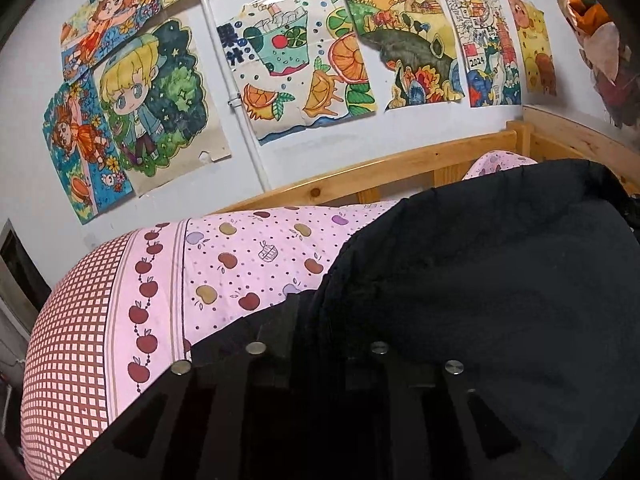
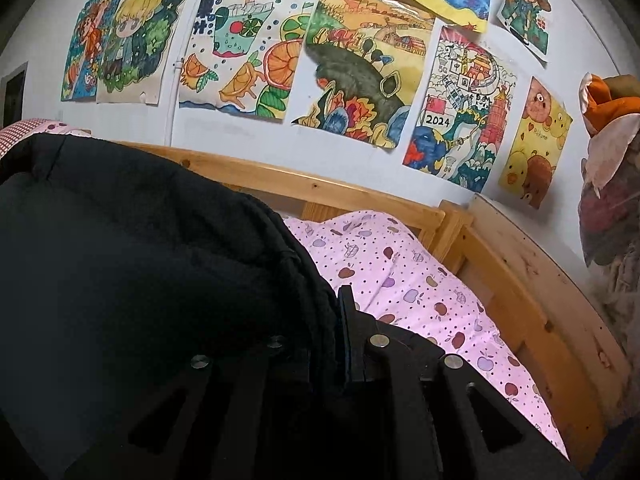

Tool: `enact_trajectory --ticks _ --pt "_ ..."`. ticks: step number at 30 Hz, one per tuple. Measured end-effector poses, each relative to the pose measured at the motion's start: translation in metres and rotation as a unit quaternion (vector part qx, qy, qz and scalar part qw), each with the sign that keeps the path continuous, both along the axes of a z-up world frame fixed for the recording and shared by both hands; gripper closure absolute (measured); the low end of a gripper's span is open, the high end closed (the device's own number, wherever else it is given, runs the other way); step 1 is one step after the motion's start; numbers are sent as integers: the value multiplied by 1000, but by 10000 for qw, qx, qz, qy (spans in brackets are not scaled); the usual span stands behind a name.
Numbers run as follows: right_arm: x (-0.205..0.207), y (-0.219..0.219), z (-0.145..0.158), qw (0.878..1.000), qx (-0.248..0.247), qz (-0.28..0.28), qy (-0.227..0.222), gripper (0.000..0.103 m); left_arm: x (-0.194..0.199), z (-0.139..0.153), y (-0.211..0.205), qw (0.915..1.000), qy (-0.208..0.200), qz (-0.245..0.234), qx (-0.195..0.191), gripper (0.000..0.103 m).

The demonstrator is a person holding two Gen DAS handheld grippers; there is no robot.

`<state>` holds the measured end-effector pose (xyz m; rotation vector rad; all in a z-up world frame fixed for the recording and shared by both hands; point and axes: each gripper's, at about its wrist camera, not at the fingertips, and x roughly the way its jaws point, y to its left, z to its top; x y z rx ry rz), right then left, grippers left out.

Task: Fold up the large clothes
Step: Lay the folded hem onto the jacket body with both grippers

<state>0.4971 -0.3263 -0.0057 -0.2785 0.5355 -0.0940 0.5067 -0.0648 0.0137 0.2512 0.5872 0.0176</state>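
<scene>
A large black garment (image 1: pixel 480 272) lies spread on the bed and fills the right of the left wrist view; it fills the left of the right wrist view (image 2: pixel 132 248). My left gripper (image 1: pixel 310 304) is shut on the garment's left edge, fingers pinching the seam. My right gripper (image 2: pixel 338 300) is shut on the garment's right edge, the cloth bunched between the fingers. Both hold the garment a little above the pink apple-print sheet (image 1: pixel 248 256), which also shows in the right wrist view (image 2: pixel 420 288).
The wooden bed frame (image 1: pixel 360 176) runs along the wall; its corner and side rail (image 2: pixel 520 280) stand at the right. Children's drawings (image 2: pixel 360 64) cover the white wall. A checked pillow end (image 1: pixel 68 352) lies at the left. A bag of soft items (image 2: pixel 612 168) hangs at the far right.
</scene>
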Motion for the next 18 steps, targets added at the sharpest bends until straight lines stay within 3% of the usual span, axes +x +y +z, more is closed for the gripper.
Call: enact_trajectory --ticks 4,5,6,8,11,15,18 --pt "0 -7 1 9998 178 -49 6 80 3 5 10 9996 90 80 -249 64" --pt "0 -10 3 9996 252 -88 -28 69 3 6 14 9993 97 87 -358 55" --pt "-3 -16 5 9990 410 -121 -102 51 3 8 17 9988 100 103 -477 47" --pt "-9 -25 10 9974 645 -125 -284 33 1 14 29 9965 16 173 -817 18" --pt "-26 -33 16 9948 802 -163 -601 26 -7 22 44 9920 -160 309 -1215 16" --pt "-55 -38 28 9889 1015 -107 -1076 11 -28 32 56 9864 -485 586 -1460 15" --pt "-75 -39 37 9844 1242 111 -1245 9 -49 38 58 9844 -720 426 -1545 12"
